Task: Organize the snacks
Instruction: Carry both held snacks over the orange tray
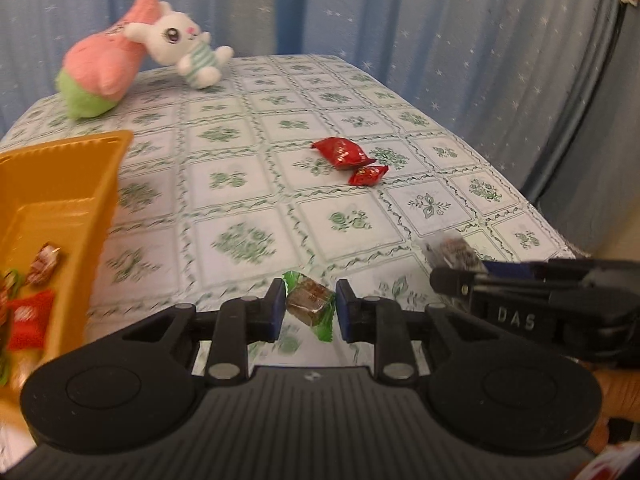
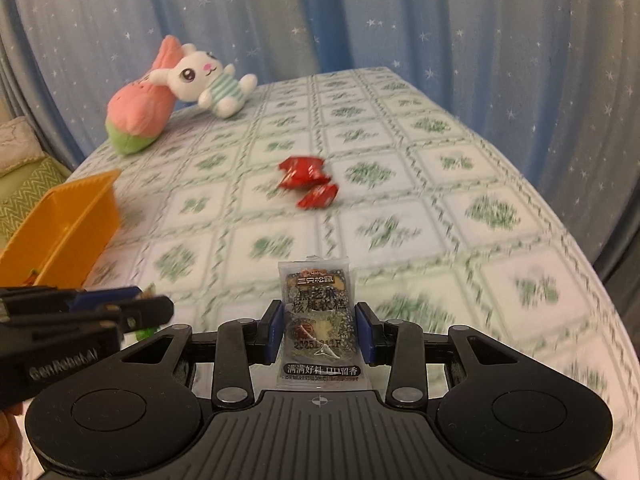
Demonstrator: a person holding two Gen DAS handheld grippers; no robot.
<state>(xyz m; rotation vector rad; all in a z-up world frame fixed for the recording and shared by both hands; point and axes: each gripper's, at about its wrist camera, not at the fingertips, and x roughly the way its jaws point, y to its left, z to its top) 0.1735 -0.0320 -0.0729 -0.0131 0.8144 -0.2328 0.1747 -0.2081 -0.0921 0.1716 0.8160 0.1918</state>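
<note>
Right tongs (image 2: 319, 330) grip clear pkt (image 2: 318, 320), label "满满好料 口口留香".

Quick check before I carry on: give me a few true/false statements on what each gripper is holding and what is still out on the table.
1. The left gripper holds a green-wrapped candy. True.
2. The right gripper is empty. False: it is shut on a dark snack packet.
3. Two red candies lie on the tablecloth. True.
4. The orange tray is empty. False: wrapped sweets lie in it.
5. The plush rabbit sits in the tray. False: it lies at the table's far end, against a pink plush.
</note>
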